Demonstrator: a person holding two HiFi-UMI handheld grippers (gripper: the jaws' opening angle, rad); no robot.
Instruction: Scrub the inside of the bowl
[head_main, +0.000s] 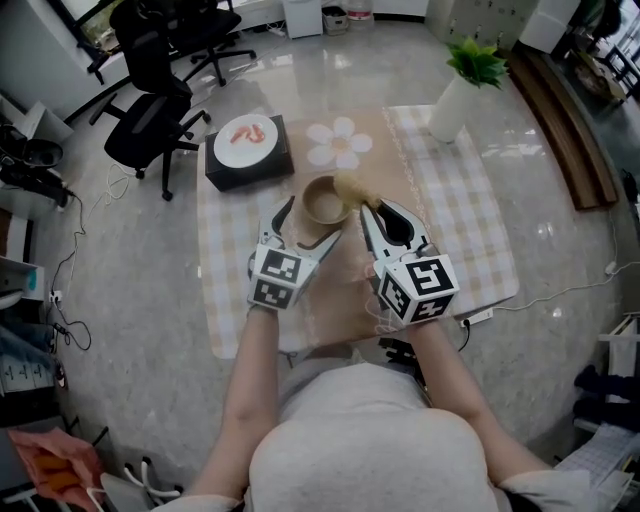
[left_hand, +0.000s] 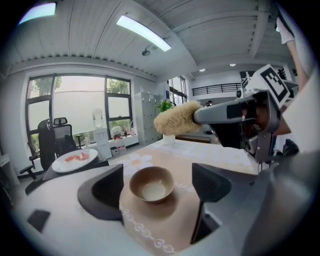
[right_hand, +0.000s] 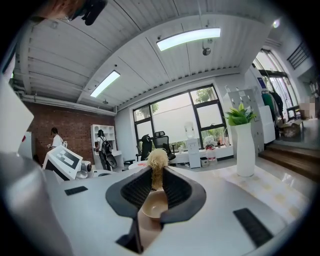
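Observation:
A small tan bowl (head_main: 325, 200) stands upright on the brown mat (head_main: 340, 290) in the head view. My left gripper (head_main: 304, 228) rests just in front of it, open. In the left gripper view the bowl (left_hand: 151, 183) sits between the wide-spread jaws, apart from both, with a pale inside. My right gripper (head_main: 370, 210) is shut on a shaggy yellowish scrubber (head_main: 352, 188), which hovers over the bowl's right rim. In the right gripper view the scrubber (right_hand: 158, 165) sticks up between the closed jaws, with the bowl (right_hand: 154, 205) below it.
A white plate with pink food (head_main: 247, 140) lies on a black box at the far left. A flower-shaped mat (head_main: 340, 143) lies behind the bowl. A white vase with a green plant (head_main: 455, 105) stands at the far right. Black office chairs (head_main: 150, 120) stand beyond the table's left corner.

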